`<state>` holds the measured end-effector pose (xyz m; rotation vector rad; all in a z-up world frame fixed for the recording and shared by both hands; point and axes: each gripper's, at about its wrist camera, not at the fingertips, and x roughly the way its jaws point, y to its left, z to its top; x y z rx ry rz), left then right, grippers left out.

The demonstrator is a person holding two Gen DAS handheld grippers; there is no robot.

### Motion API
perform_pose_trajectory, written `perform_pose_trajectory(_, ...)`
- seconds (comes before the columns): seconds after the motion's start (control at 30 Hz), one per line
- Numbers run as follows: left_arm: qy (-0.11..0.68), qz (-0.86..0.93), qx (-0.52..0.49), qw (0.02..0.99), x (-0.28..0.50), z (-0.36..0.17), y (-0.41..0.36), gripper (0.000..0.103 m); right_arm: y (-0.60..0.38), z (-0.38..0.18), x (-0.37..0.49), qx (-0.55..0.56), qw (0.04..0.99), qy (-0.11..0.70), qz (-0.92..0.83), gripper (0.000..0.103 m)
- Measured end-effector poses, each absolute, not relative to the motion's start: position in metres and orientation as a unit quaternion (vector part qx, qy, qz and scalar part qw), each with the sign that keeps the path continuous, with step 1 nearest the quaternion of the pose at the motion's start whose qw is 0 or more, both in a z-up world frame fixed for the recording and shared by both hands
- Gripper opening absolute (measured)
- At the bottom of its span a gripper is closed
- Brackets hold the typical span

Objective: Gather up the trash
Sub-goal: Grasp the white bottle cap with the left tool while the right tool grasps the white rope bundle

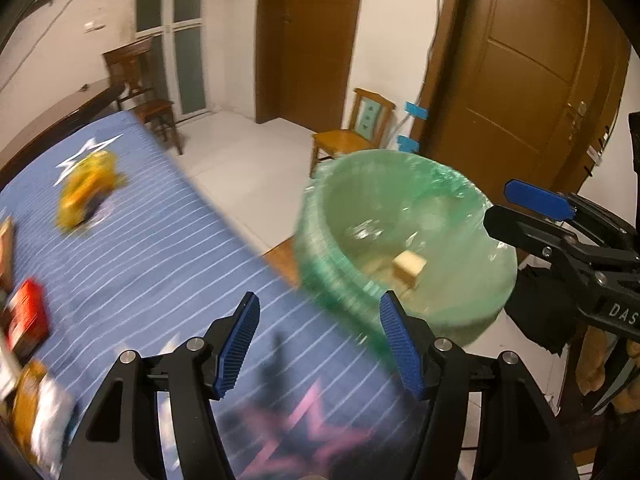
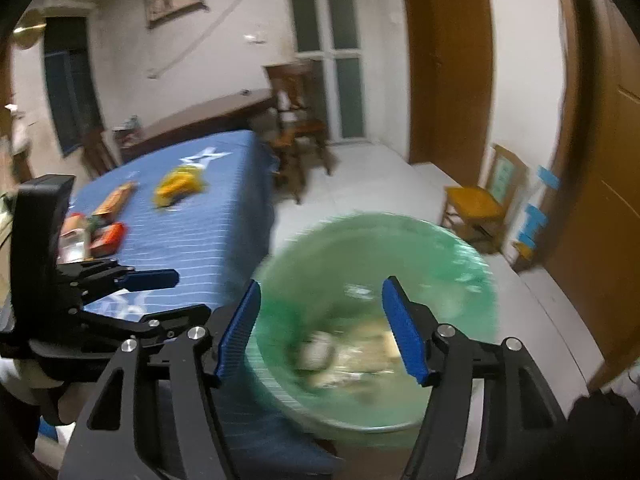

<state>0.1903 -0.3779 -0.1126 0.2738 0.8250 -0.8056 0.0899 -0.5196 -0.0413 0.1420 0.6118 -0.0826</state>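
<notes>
Bin with green bag liner sits on the floor just off the table's right edge, rim at about tabletop height. Inside it: a tan cardboard box on the bottom in the left wrist view; the right wrist view shows pale scraps there, too blurred to identify.

Left gripper is released, blue pads apart, nothing between them. It hangs over the near right edge of the table, one finger over the cloth, the other over the bin's near rim.

Right gripper is also released, pads apart and empty, pointing down into the bin's mouth. In the left wrist view it enters from the right edge, fingertips over the bin's right rim.

Table carries a blue cloth with thin white stripes and star prints. Trash still on it:
- yellow crumpled wrapper at the far end, near the white star
- red box on the left side
- orange flat box left of the yellow wrapper, right wrist view
- orange and white wrapper at the near left corner, blurred

Small wooden chair stands on the floor beyond the bin, by the brown door. Dark chair sits at the table's far end.
</notes>
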Motion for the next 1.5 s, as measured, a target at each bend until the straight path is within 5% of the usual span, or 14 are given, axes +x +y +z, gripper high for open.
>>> perform_pose_trajectory(0.87, 0.367, -0.149, -0.018, 0.918, 0.196, -0.046, 0.088, 0.064, -0.314, -0.053, 0.135, 0.000, 0.929, 0.331, 0.166, 0.069)
perform_pose_trajectory(1.13, 0.388, -0.061, -0.044, 0.919, 0.244, -0.061, 0.167, 0.064, -0.278, -0.065, 0.152, -0.003, 0.919, 0.350, 0.184, 0.069)
perform_pose_trajectory(1.5, 0.424, -0.024, 0.006, 0.906, 0.297, -0.099, 0.152, 0.064, -0.268, -0.084, 0.181, 0.042, 0.897, 0.397, 0.190, 0.069)
